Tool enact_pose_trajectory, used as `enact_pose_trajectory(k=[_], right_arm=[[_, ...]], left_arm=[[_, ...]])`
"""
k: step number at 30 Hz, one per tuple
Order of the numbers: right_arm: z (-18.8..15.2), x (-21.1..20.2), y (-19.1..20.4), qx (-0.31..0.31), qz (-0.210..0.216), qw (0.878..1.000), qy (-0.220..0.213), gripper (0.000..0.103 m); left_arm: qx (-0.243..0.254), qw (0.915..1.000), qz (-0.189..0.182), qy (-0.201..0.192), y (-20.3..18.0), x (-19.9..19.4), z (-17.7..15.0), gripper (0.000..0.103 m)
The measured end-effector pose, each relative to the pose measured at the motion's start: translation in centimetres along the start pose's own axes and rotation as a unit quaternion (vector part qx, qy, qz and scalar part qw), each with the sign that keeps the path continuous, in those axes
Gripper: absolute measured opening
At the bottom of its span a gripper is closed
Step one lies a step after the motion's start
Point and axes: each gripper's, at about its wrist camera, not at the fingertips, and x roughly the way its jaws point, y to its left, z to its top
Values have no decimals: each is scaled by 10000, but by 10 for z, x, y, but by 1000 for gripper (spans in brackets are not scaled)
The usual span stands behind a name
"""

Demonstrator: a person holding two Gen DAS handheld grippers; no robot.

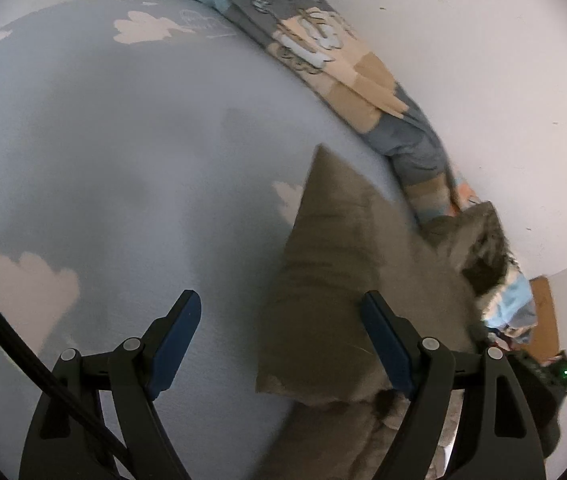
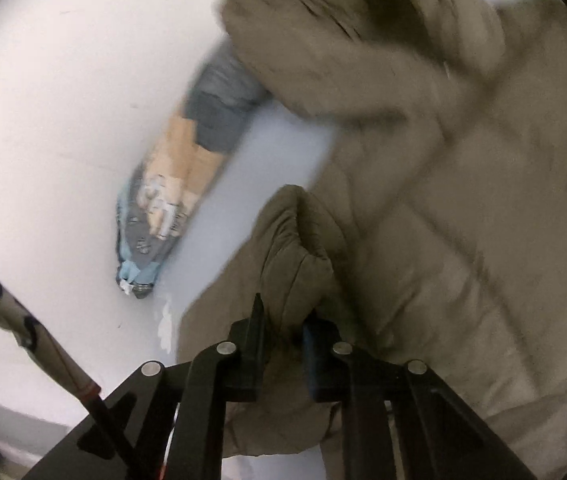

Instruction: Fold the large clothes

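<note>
A large olive-brown padded garment [image 1: 343, 272] lies on a pale blue sheet with white clouds [image 1: 123, 160]; in the right wrist view it [image 2: 443, 200] fills the right side, blurred. My left gripper [image 1: 279, 312] is open above the sheet, its right finger over the garment's edge, holding nothing. My right gripper [image 2: 283, 320] is shut on a bunched fold of the garment [image 2: 295, 232], lifted off the sheet.
A rolled patchwork blanket in blue, grey and tan [image 1: 323, 52] lies along the sheet's far edge against a white wall [image 1: 483, 40]; it also shows in the right wrist view [image 2: 179, 172]. A brown cardboard piece [image 1: 543, 316] sits at the right.
</note>
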Motion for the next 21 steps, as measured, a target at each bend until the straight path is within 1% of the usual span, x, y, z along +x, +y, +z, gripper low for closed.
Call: enact_pose_trajectory(k=[4,7,9,12,13,16,19,21], right_arm=[[19,-57,19,-662,-79,9964,-516,15],[34,-104,21,-1073,-272,9893,-954,15],[45,-132,17,-1206,-382,9854,-1143,15],[63,-173,5,-1377,-569,9788,-1406,15],[67,-179,3,-1419,-643,9769,-1464,15],[72,-205,-20,-1553,-868,9713,-1578,15],[64,-211,-58,-1492,-1060,9721,-1465,15],[58,-203,-84,-1420,-1194,9733,-1354,15]], left_arm=[[409,9987,-269,138,-26,6,-13,81],[553,9964,-518,384,-43,17,-24,81],[651,9948,-567,533,-54,26,-32,81],[877,9927,-472,676,-72,40,-45,81],[959,9918,-432,731,-77,45,-50,81],[1182,9892,-275,825,-92,58,-62,81],[1451,9854,-15,889,-101,68,-75,81],[1593,9827,171,924,-104,75,-83,81]])
